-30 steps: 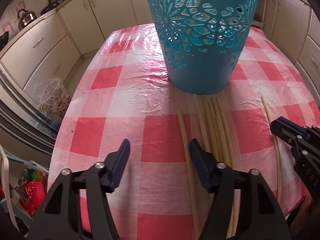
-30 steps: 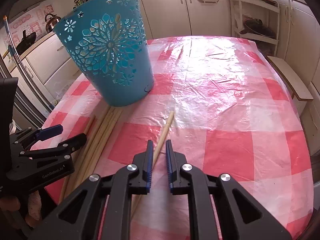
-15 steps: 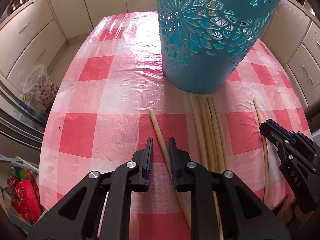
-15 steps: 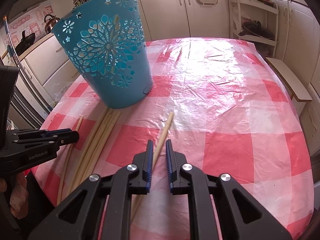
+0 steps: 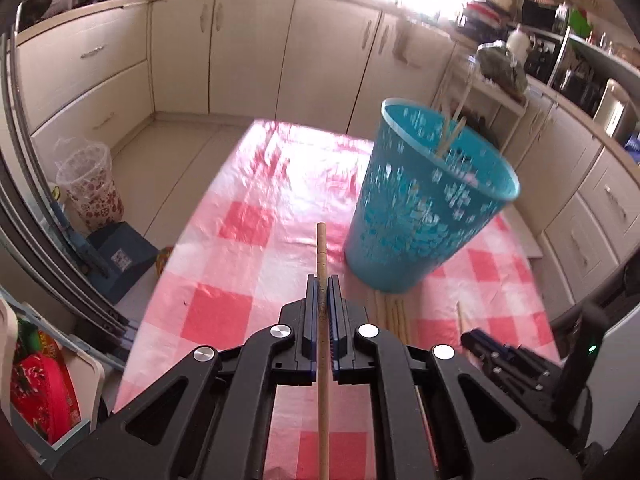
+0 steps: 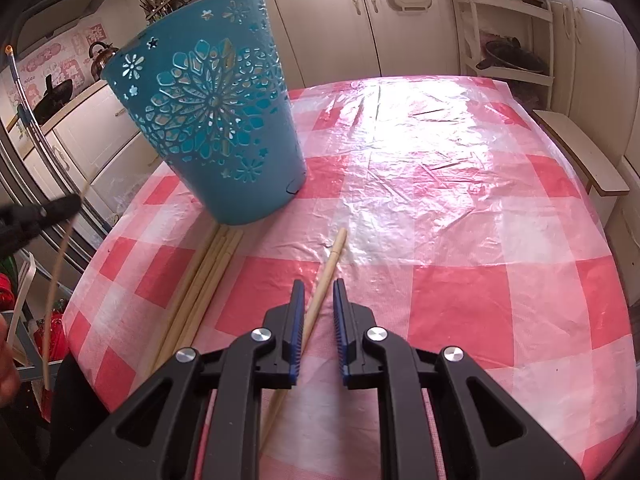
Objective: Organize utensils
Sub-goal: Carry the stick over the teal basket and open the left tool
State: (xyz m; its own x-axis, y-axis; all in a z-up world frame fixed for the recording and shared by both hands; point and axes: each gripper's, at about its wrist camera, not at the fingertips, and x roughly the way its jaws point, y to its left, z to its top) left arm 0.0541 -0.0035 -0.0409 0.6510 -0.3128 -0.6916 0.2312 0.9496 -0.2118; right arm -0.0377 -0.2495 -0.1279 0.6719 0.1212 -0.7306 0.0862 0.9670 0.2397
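Between your left gripper's (image 5: 323, 294) closed fingers sat one chopstick (image 5: 321, 254), raised off the table. Your right gripper (image 6: 317, 304) gaped narrowly around another (image 6: 326, 276). At eleven o'clock lay five more (image 6: 204, 284); beyond, one basket (image 6: 216, 120).

Teal bin (image 6: 216, 120) with cut-out flower pattern, pale tan sticks (image 6: 200, 284), red, pink and white checked tablecloth (image 6: 460, 240) under glossy clear plastic, black grippers with blue pads (image 6: 298, 320), cream cabinets (image 5: 224, 48), white basket (image 5: 90, 184) with red floral print
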